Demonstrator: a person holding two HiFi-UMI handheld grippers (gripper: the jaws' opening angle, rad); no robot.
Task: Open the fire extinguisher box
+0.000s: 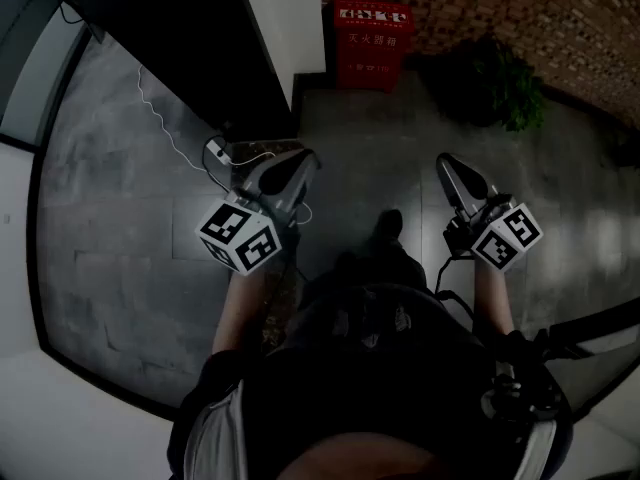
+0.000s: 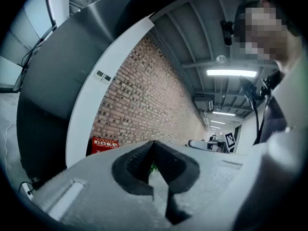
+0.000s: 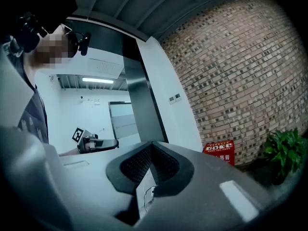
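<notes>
Head view: the fire extinguisher box (image 1: 372, 43) stands well ahead of both grippers. The left gripper (image 1: 297, 166) and right gripper (image 1: 449, 168) are pressed together and empty, seemingly carried ready for the approach.

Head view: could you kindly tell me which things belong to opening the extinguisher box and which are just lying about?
For the job:
red box
left tongs
right tongs

Lying about:
plant
white cable

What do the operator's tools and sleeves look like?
Both alike: left tool and right tool have grey tapered bodies and black ribbed pads. Each carries a white, black-square-marked cube: left cube, right cube. A black cable runs by the right one. The visible short sleeve is light.
</notes>
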